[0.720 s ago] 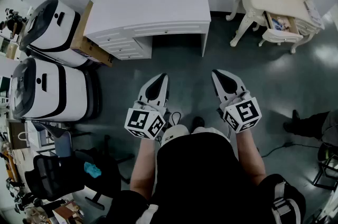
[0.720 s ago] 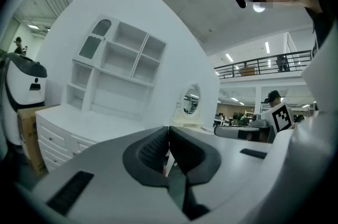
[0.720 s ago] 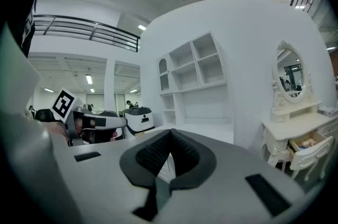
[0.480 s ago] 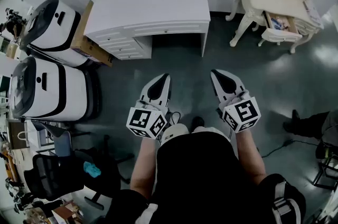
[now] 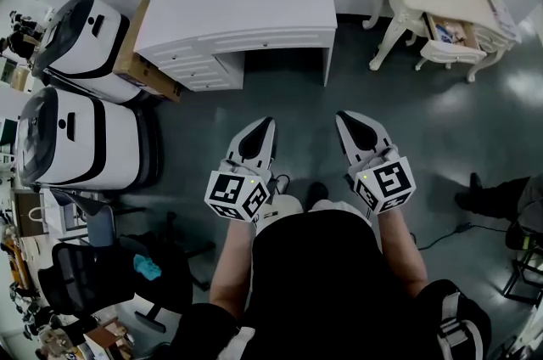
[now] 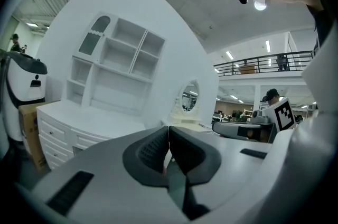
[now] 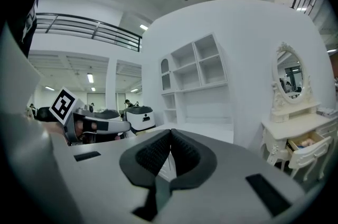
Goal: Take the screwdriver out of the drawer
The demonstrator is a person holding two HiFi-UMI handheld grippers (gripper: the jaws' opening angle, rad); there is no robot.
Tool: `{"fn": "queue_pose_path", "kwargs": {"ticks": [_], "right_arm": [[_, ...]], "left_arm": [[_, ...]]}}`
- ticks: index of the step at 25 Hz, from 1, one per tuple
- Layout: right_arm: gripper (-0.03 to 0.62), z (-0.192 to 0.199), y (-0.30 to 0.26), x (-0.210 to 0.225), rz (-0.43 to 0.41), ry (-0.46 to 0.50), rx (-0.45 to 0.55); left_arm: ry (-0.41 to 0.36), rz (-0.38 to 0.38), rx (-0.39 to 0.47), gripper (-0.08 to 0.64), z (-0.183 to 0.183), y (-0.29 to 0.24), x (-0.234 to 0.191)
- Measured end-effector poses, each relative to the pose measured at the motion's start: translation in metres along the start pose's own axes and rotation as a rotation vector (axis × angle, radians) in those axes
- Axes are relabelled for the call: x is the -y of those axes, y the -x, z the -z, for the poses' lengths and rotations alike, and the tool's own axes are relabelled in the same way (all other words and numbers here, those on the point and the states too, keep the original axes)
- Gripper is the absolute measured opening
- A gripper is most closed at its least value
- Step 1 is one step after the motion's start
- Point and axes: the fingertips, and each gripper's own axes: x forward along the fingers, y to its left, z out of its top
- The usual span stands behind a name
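From above, left gripper [image 5: 265,122] and right gripper [image 5: 343,116] sit side by side, both clenched. The open drawer [image 5: 441,51] lies well ahead, to the right gripper's right.

Left gripper view: jaws pressed together, nothing between.

Right gripper view: jaws closed, empty. The drawer [image 7: 310,150] is ahead to the right, and the screwdriver's direction is too small to tell.

white desk [image 5: 246,2], cream drawer [image 5: 445,54], grey floor [image 5: 407,108].
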Motion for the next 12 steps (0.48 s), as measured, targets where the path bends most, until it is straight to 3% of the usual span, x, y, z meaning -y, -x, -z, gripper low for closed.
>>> {"fn": "queue_pose_path", "kwargs": {"ticks": [12], "right_arm": [[0.018,0.022,-0.005,0.004,-0.003,-0.039,-0.04]], "left_arm": [[0.005,-0.008,-0.025,0.025,0.012,-0.007,-0.005]]}}
